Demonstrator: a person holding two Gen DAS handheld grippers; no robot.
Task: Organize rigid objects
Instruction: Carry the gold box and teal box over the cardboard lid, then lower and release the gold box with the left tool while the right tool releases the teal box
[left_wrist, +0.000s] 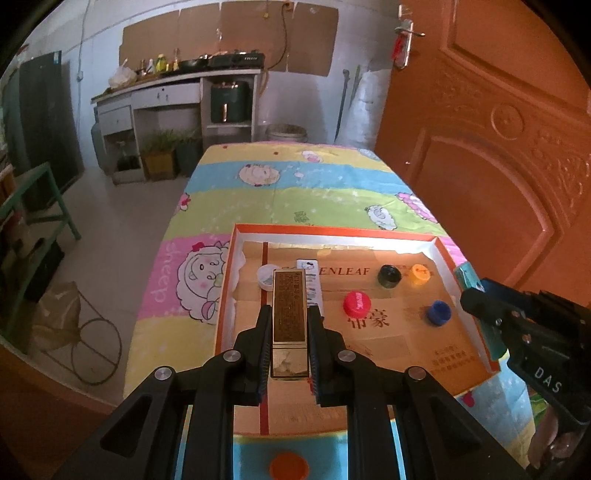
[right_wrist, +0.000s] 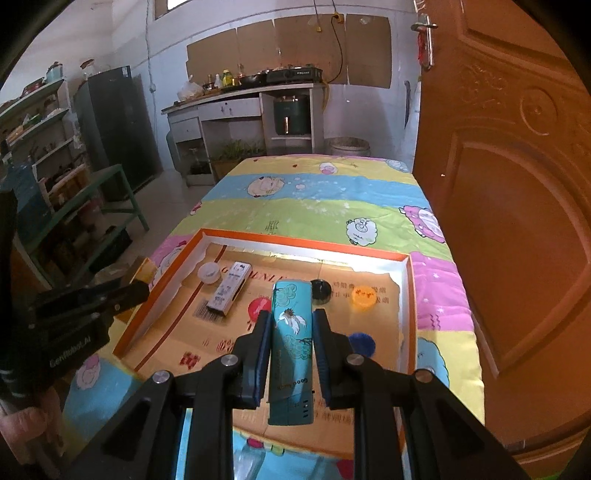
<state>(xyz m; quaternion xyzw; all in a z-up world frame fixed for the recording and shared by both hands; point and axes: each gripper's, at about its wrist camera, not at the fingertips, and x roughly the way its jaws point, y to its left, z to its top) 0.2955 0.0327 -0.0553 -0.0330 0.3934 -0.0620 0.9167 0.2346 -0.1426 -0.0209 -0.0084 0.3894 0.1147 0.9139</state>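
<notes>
My left gripper (left_wrist: 289, 314) is shut on a gold rectangular box (left_wrist: 289, 314), held above the left part of the orange-rimmed tray (left_wrist: 332, 228). My right gripper (right_wrist: 291, 319) is shut on a teal patterned box (right_wrist: 291, 343), held above the tray's (right_wrist: 303, 242) middle. In the tray lie a white slim box (right_wrist: 229, 288), a white lid (right_wrist: 209, 272), and black (left_wrist: 389, 276), orange (left_wrist: 420, 274), red (left_wrist: 357, 303) and blue (left_wrist: 439, 312) bottle caps. The right gripper also shows at the right edge of the left wrist view (left_wrist: 476, 295).
The tray sits on a table covered with a colourful sheep-print cloth (left_wrist: 295, 192). An orange cap (left_wrist: 289, 468) lies on the cloth near the front edge. A brown door (left_wrist: 498, 147) stands close on the right. A green rack (left_wrist: 40, 206) and kitchen counter (left_wrist: 173, 88) stand beyond.
</notes>
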